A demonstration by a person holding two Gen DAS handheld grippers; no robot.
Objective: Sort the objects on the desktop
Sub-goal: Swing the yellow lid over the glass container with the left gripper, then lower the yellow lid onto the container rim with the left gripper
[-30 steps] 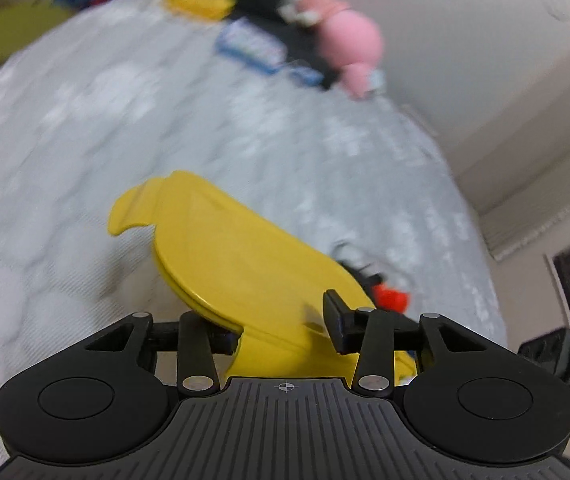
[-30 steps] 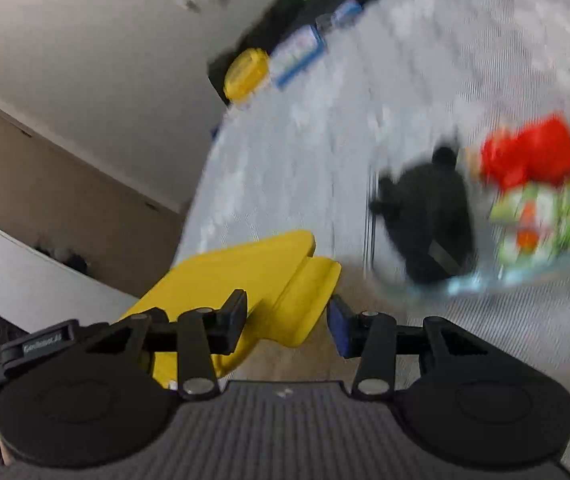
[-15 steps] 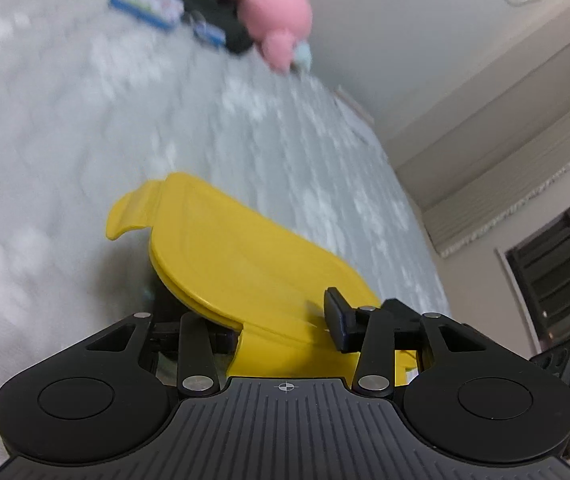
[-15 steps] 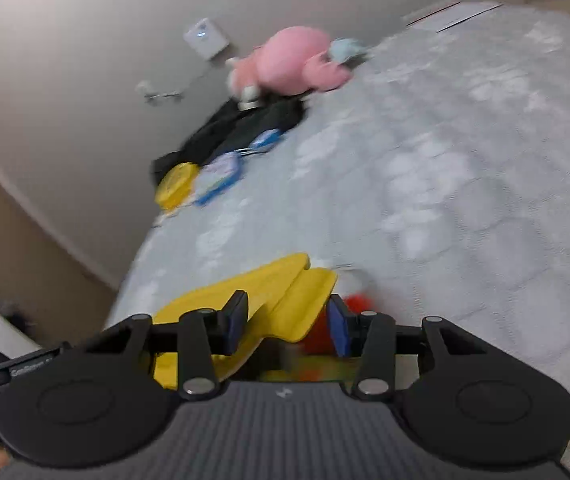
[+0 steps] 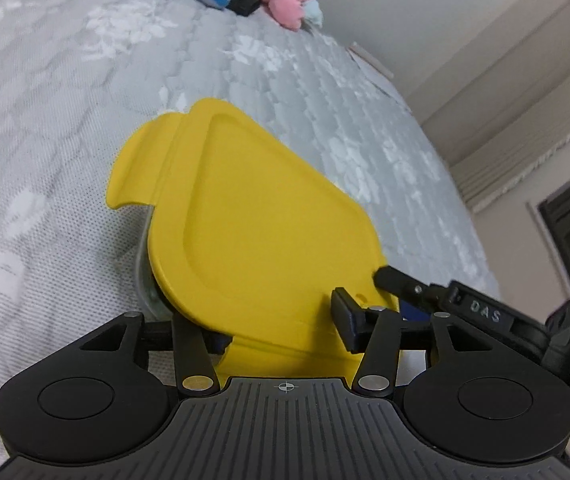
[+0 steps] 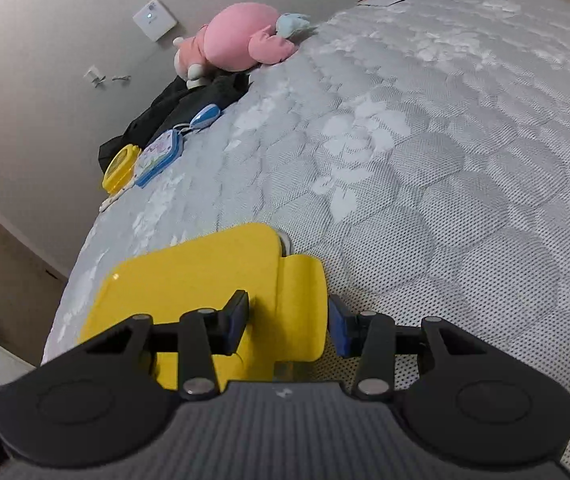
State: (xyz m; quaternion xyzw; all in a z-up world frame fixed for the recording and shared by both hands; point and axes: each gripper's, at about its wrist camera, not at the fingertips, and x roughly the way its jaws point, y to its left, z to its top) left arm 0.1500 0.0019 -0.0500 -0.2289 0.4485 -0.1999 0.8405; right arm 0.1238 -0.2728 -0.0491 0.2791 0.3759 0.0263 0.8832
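Note:
A yellow lid (image 5: 253, 236) lies on top of a clear container (image 5: 145, 280) on the grey quilted mattress (image 5: 45, 128). My left gripper (image 5: 281, 328) is shut on the lid's near flap. In the right wrist view the same lid (image 6: 189, 276) shows with my right gripper (image 6: 289, 328) around its other flap (image 6: 301, 304), jaws shut on it. The right gripper also shows at the right edge of the left wrist view (image 5: 465, 308). The container's contents are hidden under the lid.
At the mattress's far end lie a pink plush toy (image 6: 241, 36), black cloth (image 6: 181, 104), a blue-edged case (image 6: 161, 156), a small blue item (image 6: 205, 116) and a yellow round box (image 6: 119, 168). A wall (image 6: 45, 40) runs behind them.
Both grippers have brought the lid down over the container. The black and red items seen inside the container earlier are now covered. The views have steadied.

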